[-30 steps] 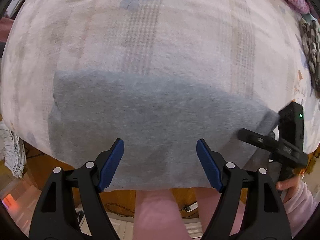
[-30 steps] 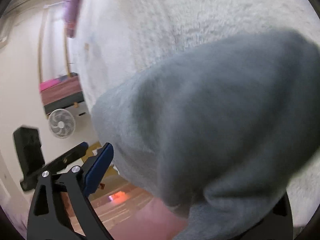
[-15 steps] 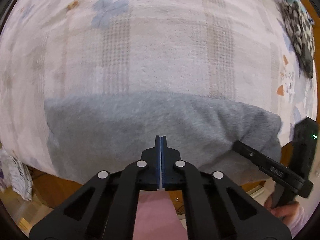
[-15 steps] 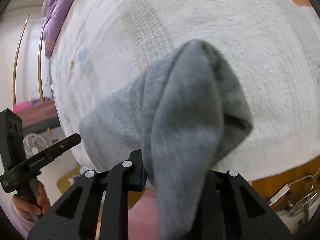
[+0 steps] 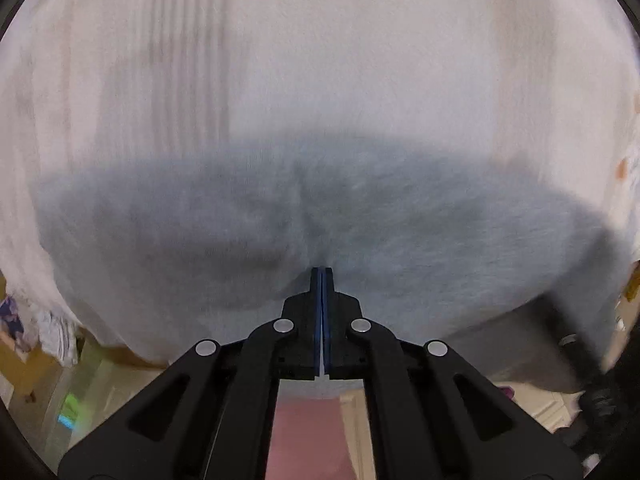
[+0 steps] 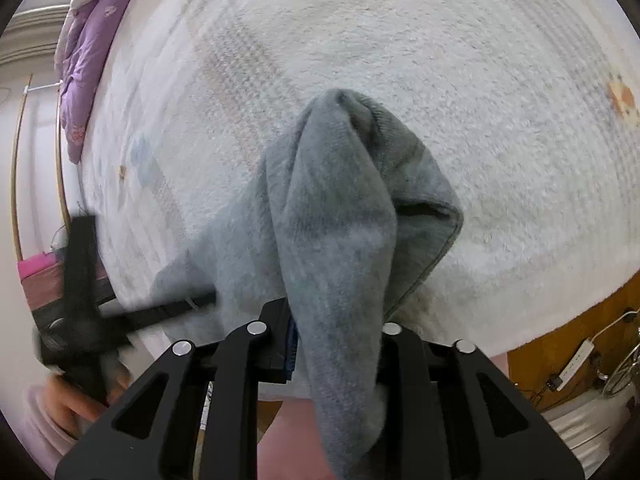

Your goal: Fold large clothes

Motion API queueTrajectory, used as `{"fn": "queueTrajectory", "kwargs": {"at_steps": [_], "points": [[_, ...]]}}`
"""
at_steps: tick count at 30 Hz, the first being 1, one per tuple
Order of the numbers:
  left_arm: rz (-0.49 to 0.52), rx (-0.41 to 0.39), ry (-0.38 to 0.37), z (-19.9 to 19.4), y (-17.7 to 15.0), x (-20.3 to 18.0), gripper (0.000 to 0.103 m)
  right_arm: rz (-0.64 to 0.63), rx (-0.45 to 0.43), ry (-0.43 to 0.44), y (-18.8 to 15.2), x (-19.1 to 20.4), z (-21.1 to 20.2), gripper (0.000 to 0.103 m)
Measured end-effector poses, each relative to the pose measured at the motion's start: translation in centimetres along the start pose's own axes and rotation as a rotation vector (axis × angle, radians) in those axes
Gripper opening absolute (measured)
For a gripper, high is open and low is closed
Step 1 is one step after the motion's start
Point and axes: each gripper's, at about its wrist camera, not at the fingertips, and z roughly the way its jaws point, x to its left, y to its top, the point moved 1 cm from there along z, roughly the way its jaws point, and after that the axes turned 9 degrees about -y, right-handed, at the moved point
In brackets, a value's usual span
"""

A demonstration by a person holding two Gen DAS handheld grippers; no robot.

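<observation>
Right tool (image 6: 336, 344) pinching a bunch of the grey fleece garment (image 6: 336, 216), lifted over the bed (image 6: 500, 100). Left tool (image 5: 322, 280) at nine o'clock, pressed together, tips on the fleece.

The left tongs (image 5: 322, 276) point steeply down at a grey garment (image 5: 224, 236), their blue pads pressed flat together with no cloth visibly between them; the tips sit right at a pucker in the fabric. The garment lies across the near edge of a bed under a pale patterned bedspread (image 5: 320, 60). Everything is motion-blurred. Floor shows below.
</observation>
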Motion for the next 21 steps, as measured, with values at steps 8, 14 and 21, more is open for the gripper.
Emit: {"fn": "queueTrajectory", "kwargs": {"at_steps": [8,14,21], "points": [[-0.04,0.011,-0.014,1.5,-3.3,0.8,0.0,-0.059,0.035,-0.035,0.2,0.7,0.7,0.022],[-0.005,-0.056,0.029,3.0,-3.9,0.4,0.001,-0.106,0.052,-0.048,0.7,0.1,1.1,0.022],[-0.062,-0.103,-0.069,5.5,-8.2,2.0,0.001,-0.142,0.086,-0.088,0.4,-0.7,1.8,0.022]]}}
